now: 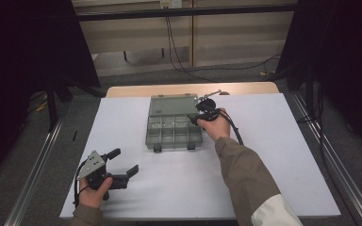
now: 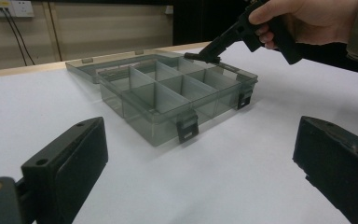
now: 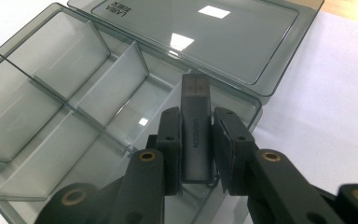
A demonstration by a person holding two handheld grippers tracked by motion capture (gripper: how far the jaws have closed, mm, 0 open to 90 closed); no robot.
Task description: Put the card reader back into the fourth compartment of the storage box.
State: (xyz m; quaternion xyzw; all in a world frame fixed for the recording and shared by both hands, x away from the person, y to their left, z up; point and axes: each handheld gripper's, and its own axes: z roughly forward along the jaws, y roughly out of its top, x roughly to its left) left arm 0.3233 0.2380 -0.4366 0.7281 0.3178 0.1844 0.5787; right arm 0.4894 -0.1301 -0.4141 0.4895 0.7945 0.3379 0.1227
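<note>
Right gripper (image 3: 196, 154) clamps a slim dark-grey USB stick (image 3: 196, 126) over the open smoky-clear box (image 3: 42, 100); left gripper (image 1: 122, 162) wide, near its front.

Tabletop (image 1: 264, 88) is light wood; I see a white sheet (image 1: 273, 155) covering nearly all of it, leaving a wood strip bare along the far edge. On the sheet, centre-far: one smoky translucent compartment box (image 1: 174, 134), lid (image 1: 172, 103) folded flat open toward the far edge, two black latches facing me. Dividers split it into several bins. Left tool (image 1: 122, 162) sits near the front left corner of the sheet.
</note>
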